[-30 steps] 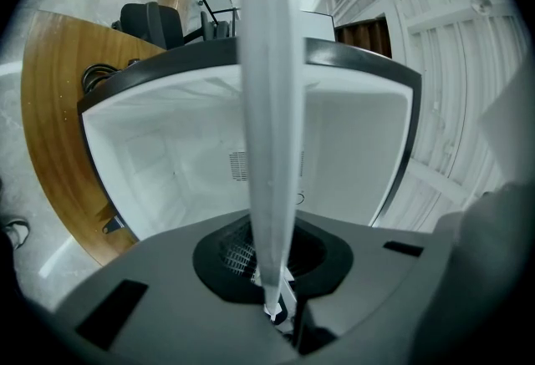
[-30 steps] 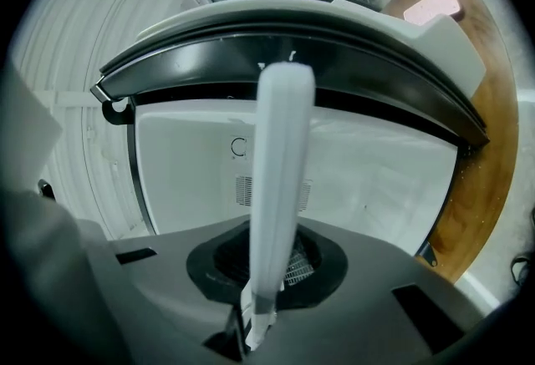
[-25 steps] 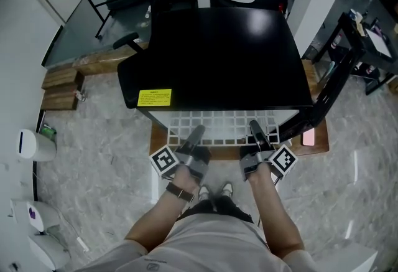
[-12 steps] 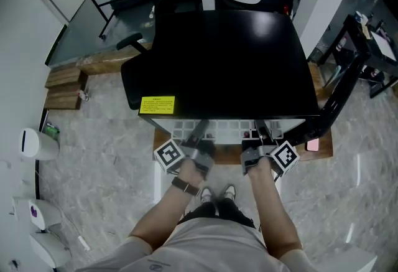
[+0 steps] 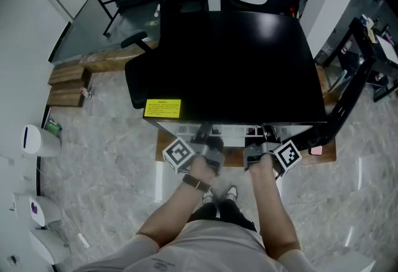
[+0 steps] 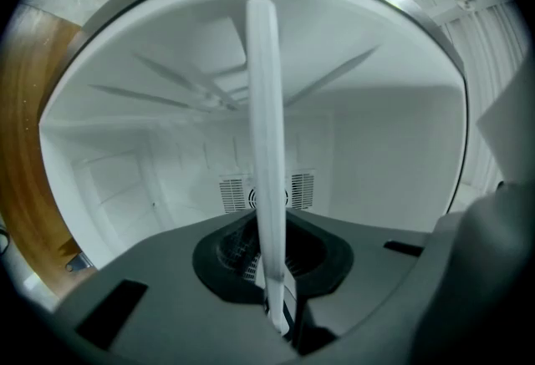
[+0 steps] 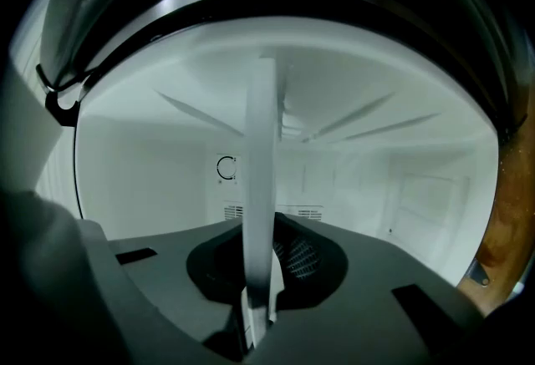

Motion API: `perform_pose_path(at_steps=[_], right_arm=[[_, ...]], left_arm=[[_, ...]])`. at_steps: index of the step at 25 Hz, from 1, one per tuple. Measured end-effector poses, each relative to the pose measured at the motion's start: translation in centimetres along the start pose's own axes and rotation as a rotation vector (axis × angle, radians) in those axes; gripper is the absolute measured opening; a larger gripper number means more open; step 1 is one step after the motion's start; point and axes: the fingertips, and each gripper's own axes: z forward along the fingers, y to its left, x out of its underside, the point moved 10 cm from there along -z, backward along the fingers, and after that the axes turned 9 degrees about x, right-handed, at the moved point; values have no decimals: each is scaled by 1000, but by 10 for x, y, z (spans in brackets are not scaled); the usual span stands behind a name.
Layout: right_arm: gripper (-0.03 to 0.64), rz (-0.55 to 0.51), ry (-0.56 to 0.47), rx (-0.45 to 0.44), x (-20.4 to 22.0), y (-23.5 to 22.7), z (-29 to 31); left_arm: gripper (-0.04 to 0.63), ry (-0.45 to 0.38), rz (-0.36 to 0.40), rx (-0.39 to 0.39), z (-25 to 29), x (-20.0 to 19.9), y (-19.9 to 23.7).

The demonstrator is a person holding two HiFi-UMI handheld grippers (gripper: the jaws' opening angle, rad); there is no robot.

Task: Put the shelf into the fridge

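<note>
The black fridge [image 5: 230, 59] stands in front of me with its door [image 5: 345, 99] swung open to the right. Only a thin strip of the white wire shelf [image 5: 233, 132] shows below the fridge's front edge. My left gripper [image 5: 205, 141] and right gripper [image 5: 264, 140] are both at that front edge. In the left gripper view the shelf [image 6: 266, 146] appears edge-on as a white bar, and the left gripper [image 6: 274, 280] is shut on it. The right gripper [image 7: 255, 288] is shut on the shelf [image 7: 261, 188] too. The white fridge interior [image 6: 376, 154] surrounds both.
A yellow label [image 5: 162, 108] sits on the fridge's front left corner. The fridge rests on a wooden board [image 5: 323, 155]. An office chair [image 5: 146, 34] stands behind left, wooden blocks [image 5: 65, 84] and white bins [image 5: 37, 140] to the left. A vent [image 6: 301, 190] marks the fridge's back wall.
The shelf has slid further into the fridge, from largely exposed to nearly hidden. Both grippers moved forward with it to the fridge's front edge.
</note>
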Motion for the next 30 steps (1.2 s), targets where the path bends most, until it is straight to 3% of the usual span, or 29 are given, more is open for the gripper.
perform_pose_path(at_steps=[12,21,30], right_arm=[[48,40,-60,-12,1,1,19],[48,45,-68,-23,1,4,34],[49,14,-40,-47,3,4,31]], left_arm=[[29,-154,-16,-9,22,6,5],[29,-176,-13,1,36,0,8],[29,-142,25,28,31,0,8]])
